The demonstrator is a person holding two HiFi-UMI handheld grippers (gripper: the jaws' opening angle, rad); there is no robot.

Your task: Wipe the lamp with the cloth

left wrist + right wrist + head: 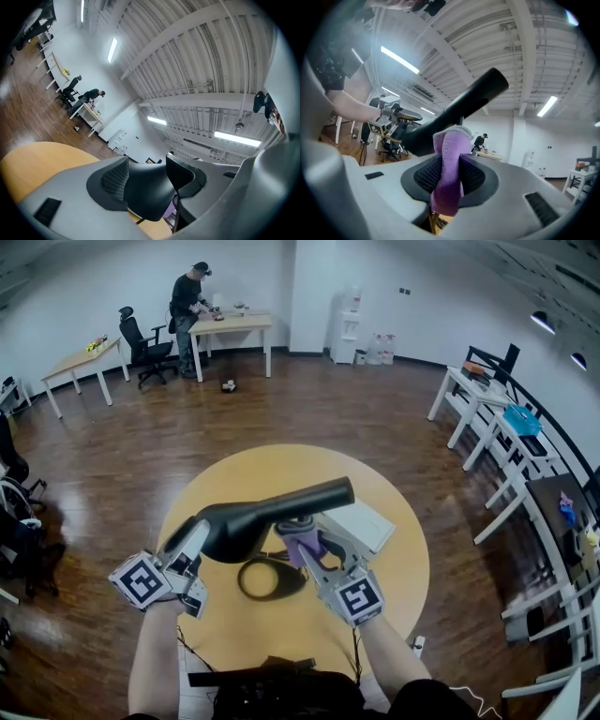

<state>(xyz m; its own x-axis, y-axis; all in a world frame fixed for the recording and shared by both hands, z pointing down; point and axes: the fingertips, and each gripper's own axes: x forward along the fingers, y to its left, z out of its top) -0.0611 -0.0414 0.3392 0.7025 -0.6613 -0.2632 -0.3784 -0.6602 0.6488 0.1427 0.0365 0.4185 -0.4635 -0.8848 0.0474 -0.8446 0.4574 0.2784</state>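
A black lamp (272, 512) is held up over the round yellow table (394, 559). Its wide end lies between the pads of my left gripper (202, 535), which is shut on it. In the left gripper view the lamp (140, 192) fills the gap between that gripper's (147, 178) jaws. The lamp's ring-shaped base (272, 577) lies on the table below. My right gripper (305, 545) is shut on a purple cloth (300, 542), just under the lamp's long tube. In the right gripper view the cloth (450, 173) sticks up between the jaws, close to the lamp (464, 105).
A white flat box (361, 524) lies on the table behind the right gripper. A person (187, 315) stands at a desk at the far back, beside an office chair (141, 338). White desks (487, 399) line the right wall.
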